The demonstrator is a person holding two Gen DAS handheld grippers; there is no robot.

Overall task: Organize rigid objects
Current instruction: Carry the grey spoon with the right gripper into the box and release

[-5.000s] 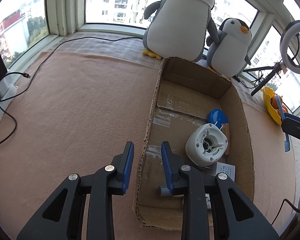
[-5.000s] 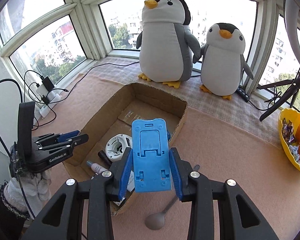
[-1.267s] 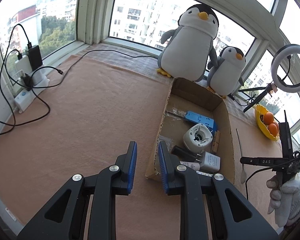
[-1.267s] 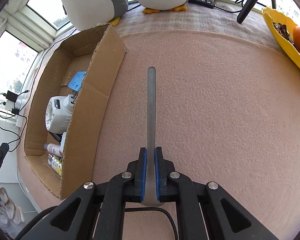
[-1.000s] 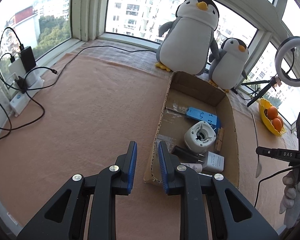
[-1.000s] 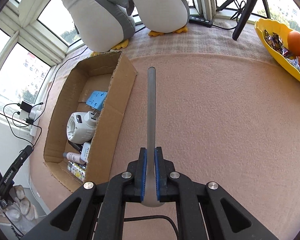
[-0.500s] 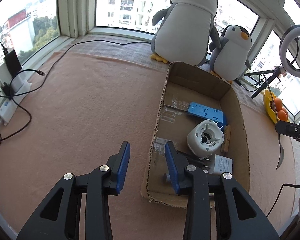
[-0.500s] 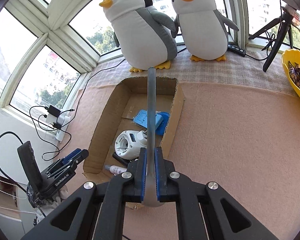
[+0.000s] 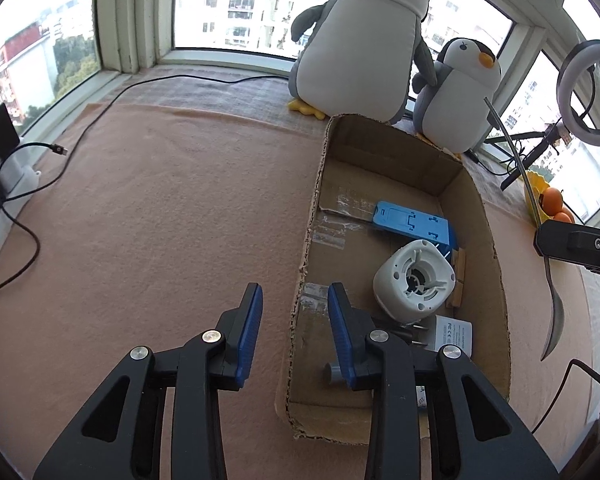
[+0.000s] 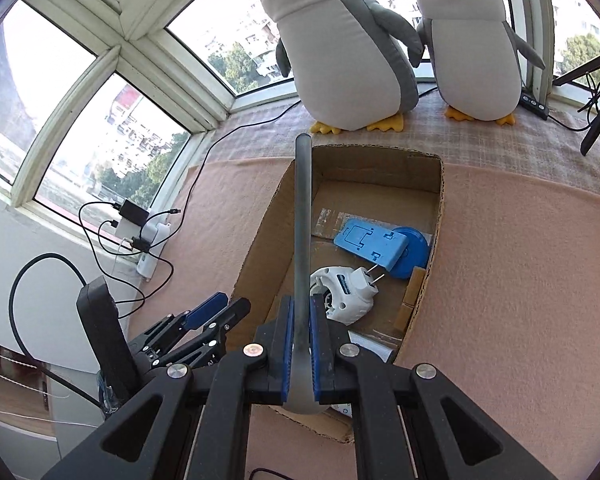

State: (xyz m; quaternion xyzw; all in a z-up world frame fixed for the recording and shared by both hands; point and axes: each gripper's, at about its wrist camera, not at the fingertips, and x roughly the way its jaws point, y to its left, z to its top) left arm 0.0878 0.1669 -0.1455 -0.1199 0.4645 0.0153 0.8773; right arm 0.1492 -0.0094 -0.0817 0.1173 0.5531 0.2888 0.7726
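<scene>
Sunlit bay windows [image 10: 112, 92], pink carpet [image 9: 148, 216], two plush penguins [image 10: 348, 40] on sill.

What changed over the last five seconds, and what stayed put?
The right gripper let go of the blue plastic phone stand, now lying in the open cardboard box, then picked up the metal spoon and carried it over the box. The left gripper, empty, just narrowed slightly. The two penguin plush toys stayed.

Both grippers are black plastic with silver screws; their fingers [image 9: 249, 330] carry ribbed blue pads.
</scene>
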